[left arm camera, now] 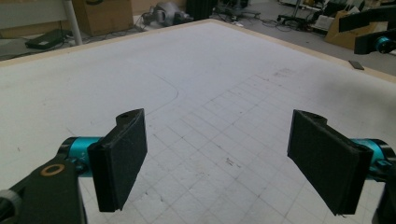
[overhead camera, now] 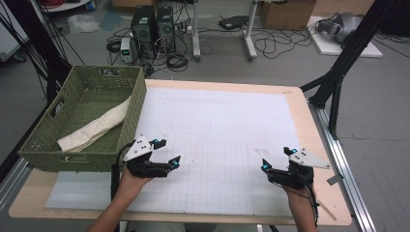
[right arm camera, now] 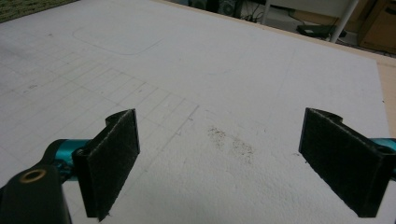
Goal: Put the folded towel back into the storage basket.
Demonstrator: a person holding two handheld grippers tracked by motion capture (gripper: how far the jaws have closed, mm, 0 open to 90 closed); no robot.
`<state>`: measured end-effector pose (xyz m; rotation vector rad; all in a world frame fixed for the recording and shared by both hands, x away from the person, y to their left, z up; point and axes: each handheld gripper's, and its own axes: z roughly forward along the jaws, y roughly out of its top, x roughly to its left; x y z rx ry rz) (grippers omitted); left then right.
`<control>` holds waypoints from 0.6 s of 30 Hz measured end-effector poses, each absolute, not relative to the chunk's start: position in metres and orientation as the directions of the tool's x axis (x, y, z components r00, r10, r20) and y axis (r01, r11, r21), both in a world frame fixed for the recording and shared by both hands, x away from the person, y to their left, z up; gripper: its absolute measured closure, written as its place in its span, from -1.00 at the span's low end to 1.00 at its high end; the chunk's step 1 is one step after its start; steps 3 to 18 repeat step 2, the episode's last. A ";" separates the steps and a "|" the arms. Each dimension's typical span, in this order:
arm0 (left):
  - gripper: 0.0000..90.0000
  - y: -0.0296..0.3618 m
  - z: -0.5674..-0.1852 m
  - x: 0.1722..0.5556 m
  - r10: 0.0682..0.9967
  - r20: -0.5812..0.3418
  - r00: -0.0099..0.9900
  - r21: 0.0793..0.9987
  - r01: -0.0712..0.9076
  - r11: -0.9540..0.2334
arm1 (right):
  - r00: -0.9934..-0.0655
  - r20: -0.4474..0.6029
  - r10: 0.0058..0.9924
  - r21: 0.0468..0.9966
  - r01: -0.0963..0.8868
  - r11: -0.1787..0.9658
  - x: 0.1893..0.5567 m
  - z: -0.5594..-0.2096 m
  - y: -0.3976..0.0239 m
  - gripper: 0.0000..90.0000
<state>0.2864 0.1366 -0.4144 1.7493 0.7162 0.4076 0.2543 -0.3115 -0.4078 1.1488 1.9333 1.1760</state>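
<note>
- The left tongs (overhead camera: 167, 153) hover over the near-left part of the worktop (overhead camera: 309, 121), jaws wide apart with nothing between them; in the left gripper view the same tongs (left arm camera: 217, 158) frame only bare gridded mat.
- The right tongs (overhead camera: 276, 158) hang over the near-right part of the worktop, jaws likewise spread and empty; in the right gripper view those tongs (right arm camera: 219, 163) look down on white mat with a faint grey smudge (right arm camera: 231, 142).
- A green woven basket (overhead camera: 133, 104) stands on the left edge of the worktop, just beside the left tongs, its near-right corner close to that hand.
- A folded cream cloth (overhead camera: 94, 129) lies inside the basket, slanting from its near-left corner up toward the right wall, one end leaning on that wall.
- A white mat (overhead camera: 217, 125) printed with a grid covers most of the worktop; the stretch between the two tongs is open.
- The basket's right wall stands between the left tongs and the cloth.
- Beyond the far edge, on the floor, sit two dark computer towers (overhead camera: 153, 26), loose cables (overhead camera: 270, 43) and cardboard boxes (overhead camera: 287, 13).
- A black tripod leg (overhead camera: 338, 72) rises by the far-right corner.
</note>
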 end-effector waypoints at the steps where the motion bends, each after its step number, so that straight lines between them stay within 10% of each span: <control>1: -0.55 0.137 -0.415 0.287 0.651 -0.086 0.754 0.951 0.257 -0.172 | -0.450 -0.049 0.892 0.901 0.366 0.234 0.254 -0.408 -0.312 -0.74; 18: -0.55 0.137 -0.415 0.287 0.652 -0.085 0.754 0.950 0.257 -0.174 | -0.450 -0.057 0.891 0.902 0.360 0.239 0.255 -0.408 -0.312 -0.74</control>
